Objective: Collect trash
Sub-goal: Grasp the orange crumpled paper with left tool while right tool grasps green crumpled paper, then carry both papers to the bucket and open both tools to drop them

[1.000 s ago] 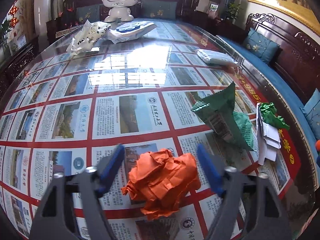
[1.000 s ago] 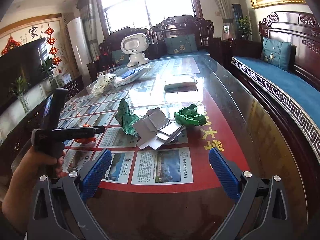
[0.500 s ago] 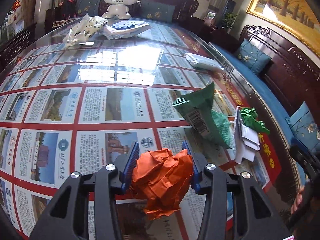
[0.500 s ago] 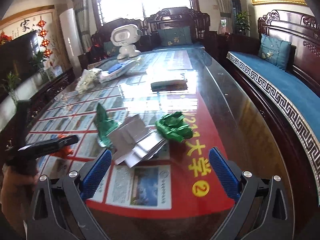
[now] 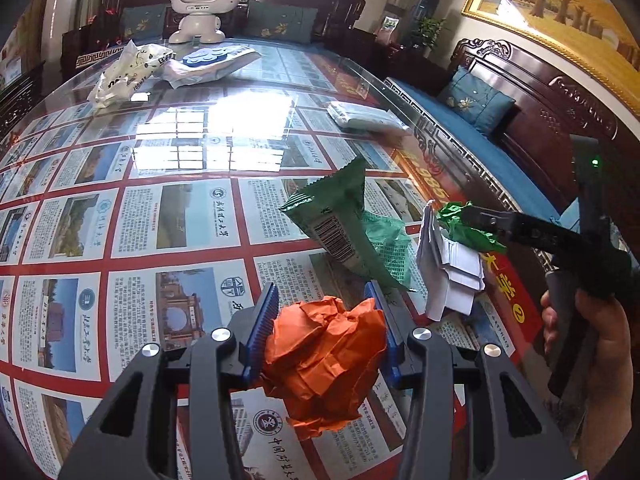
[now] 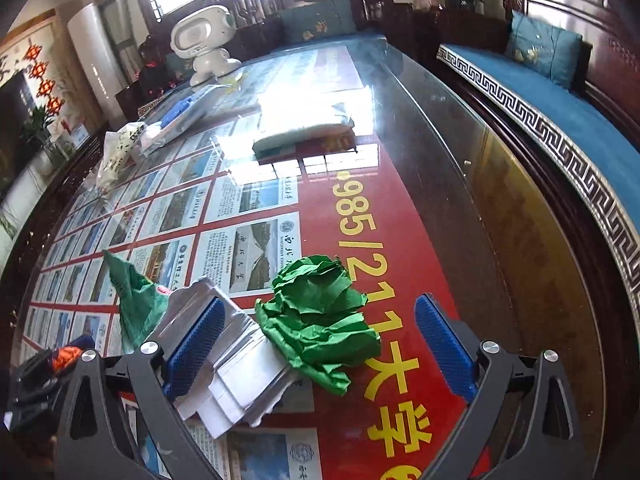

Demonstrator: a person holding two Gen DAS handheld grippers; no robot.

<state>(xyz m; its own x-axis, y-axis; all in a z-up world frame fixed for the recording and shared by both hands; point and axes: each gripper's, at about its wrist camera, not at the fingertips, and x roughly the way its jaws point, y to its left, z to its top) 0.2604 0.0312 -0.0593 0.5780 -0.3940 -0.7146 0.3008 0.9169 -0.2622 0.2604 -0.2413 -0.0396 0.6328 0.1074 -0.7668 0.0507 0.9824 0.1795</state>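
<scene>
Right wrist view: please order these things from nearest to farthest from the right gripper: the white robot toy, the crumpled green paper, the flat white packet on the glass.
1. Crumpled green paper: between the open jaws of the right gripper, not gripped.
2. Flat white packet: mid-table, straight ahead, in the window glare.
3. White robot toy: far end of the table, upper left.

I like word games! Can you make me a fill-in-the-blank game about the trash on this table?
1. The left gripper is squeezing a crumpled ball of ____ paper.
2. The right gripper is open around a crumpled wad of ____ paper.
3. The green wad lies partly on a flattened ____ carton.
4. At the table's far end stands a white toy ____.

Missing words: orange; green; white; robot
</scene>
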